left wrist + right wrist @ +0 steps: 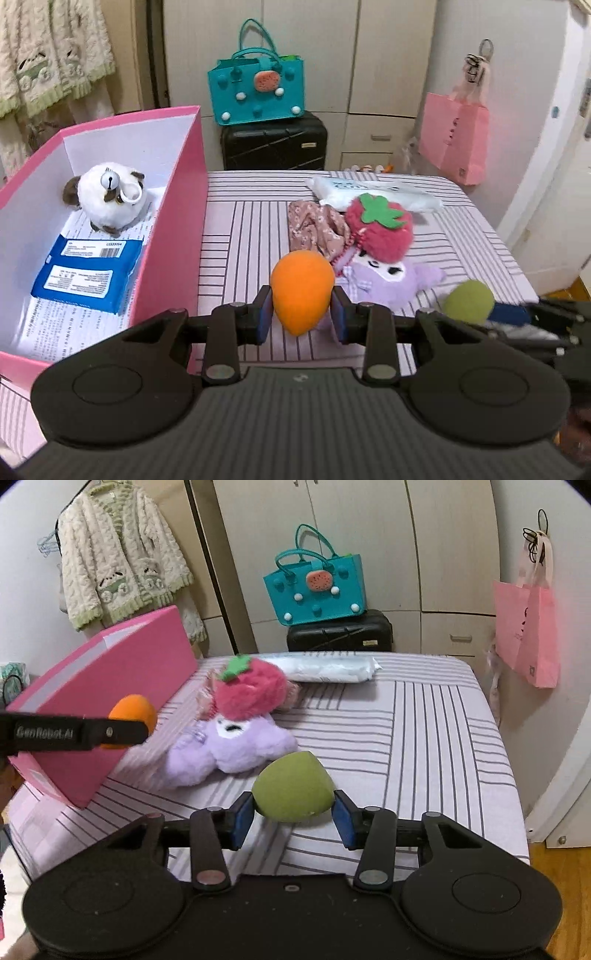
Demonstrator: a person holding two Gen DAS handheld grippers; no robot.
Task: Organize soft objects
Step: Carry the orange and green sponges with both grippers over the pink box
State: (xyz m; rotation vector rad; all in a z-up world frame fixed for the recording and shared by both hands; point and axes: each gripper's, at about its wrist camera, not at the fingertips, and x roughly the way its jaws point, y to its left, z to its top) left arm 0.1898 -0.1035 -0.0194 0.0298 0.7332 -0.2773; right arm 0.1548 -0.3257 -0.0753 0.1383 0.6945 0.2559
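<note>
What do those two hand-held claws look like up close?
Both are matte black. Each gripper, left and right, has a ribbed body, two round housings, hinged link arms with silver pins, and blue pads. The left one's side carries pale "GenRobot.AI" lettering.

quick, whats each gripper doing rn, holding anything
left gripper: closed on the orange egg-shaped foam sponge.
right gripper: closed on the green egg-shaped foam sponge.

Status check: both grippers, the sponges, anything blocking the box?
Left gripper shut on orange sponge. Right gripper around green sponge, contact unclear. Pink box open, unobstructed.
</note>
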